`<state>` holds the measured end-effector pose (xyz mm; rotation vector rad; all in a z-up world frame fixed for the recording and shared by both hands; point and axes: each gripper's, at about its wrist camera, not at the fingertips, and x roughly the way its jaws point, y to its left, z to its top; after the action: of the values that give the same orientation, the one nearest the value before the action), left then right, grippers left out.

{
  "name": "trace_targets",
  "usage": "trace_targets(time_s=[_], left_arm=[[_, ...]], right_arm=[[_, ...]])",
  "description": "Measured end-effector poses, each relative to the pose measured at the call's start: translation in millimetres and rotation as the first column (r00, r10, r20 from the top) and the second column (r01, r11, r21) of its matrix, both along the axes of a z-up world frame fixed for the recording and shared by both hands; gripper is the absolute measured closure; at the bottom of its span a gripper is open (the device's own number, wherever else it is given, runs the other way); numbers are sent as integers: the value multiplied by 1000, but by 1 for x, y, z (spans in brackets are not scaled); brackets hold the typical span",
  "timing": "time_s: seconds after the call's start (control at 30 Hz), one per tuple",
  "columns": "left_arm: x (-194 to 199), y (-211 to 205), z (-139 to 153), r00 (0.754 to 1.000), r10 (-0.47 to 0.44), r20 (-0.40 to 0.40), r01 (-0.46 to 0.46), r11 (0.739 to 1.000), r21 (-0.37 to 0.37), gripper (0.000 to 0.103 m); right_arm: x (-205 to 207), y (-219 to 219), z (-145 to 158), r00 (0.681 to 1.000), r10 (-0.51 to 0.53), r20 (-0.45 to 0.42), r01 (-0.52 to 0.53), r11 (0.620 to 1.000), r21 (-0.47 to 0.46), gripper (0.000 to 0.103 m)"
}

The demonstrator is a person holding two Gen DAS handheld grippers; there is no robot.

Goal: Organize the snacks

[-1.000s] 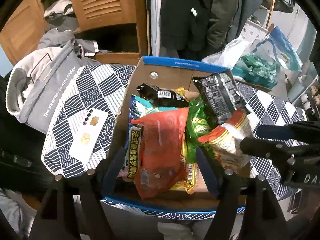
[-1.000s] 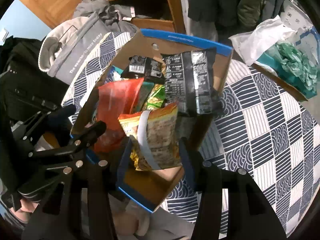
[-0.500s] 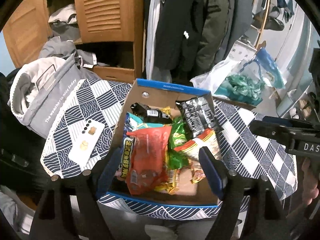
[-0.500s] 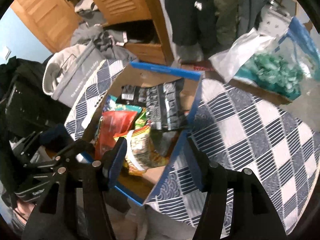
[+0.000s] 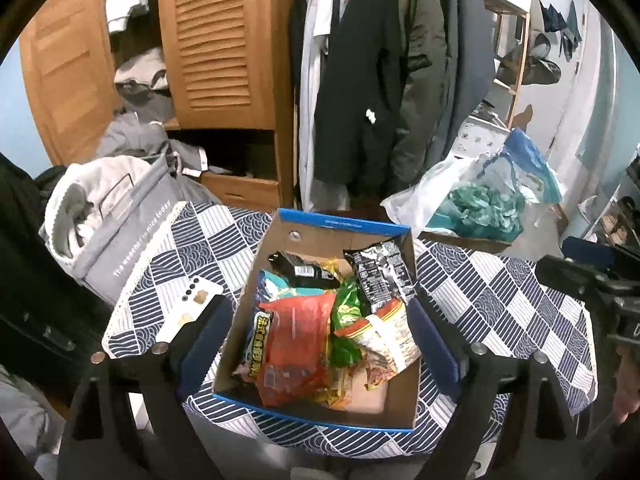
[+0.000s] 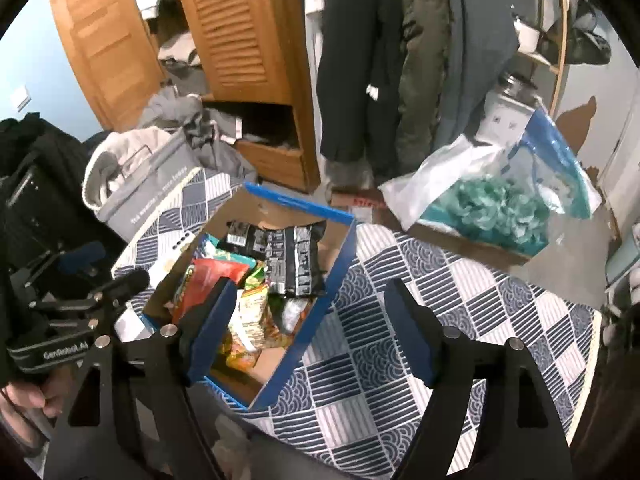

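Observation:
A blue-rimmed cardboard box (image 5: 276,252) stands on the checked tablecloth (image 5: 500,292). It is full of snack packets: a red one (image 5: 296,340), a black one (image 5: 380,276), a green one (image 5: 348,312) and an orange-and-white one (image 5: 388,328). My left gripper (image 5: 318,306) hangs above the box's near end, its jaws opening with nothing held. My right gripper (image 6: 311,286) hovers over the box's right wall (image 6: 340,264), jaws also opening and empty. Each gripper shows at the edge of the other's view: the right gripper (image 5: 568,260), the left gripper (image 6: 112,266).
A white phone (image 5: 188,308) lies on the cloth left of the box, beside a grey fabric bin (image 5: 120,232). A plastic bag of teal stuff (image 5: 480,204) sits behind the table. A wooden wardrobe (image 5: 224,40) and hanging coats (image 5: 380,80) stand beyond. A hand (image 6: 24,396) holds the left gripper.
Both grippers rose and drew back from the box while their jaws widened. The red packet and the orange-and-white packet, earlier between the fingers, now lie free in the box.

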<state>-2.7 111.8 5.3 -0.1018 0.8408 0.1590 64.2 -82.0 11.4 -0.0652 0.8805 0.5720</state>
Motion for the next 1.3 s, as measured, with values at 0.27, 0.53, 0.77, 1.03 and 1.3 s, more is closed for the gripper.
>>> trace_targets(time_s=[0.27, 0.53, 0.77, 1.03, 1.3], left_arm=[[-1, -15, 10, 1000, -3, 7, 3, 999, 42, 11], [1, -26, 10, 1000, -21, -1, 21, 997, 68, 11], [3, -30, 7, 1000, -26, -17, 27, 997, 78, 11], [3, -28, 5, 999, -26, -32, 28, 998, 64, 11], [3, -28, 5, 999, -29, -30, 30, 998, 63, 11]], right_arm=[[-9, -15, 0, 1000, -6, 11, 6, 1000, 1, 24], [-6, -23, -8, 1000, -22, -9, 22, 1000, -2, 24], [-7, -22, -13, 1000, -16, -23, 16, 1000, -11, 24], [-8, -19, -12, 1000, -3, -25, 3, 1000, -7, 24], [-5, -18, -18, 999, 0, -40, -1, 1000, -23, 24]])
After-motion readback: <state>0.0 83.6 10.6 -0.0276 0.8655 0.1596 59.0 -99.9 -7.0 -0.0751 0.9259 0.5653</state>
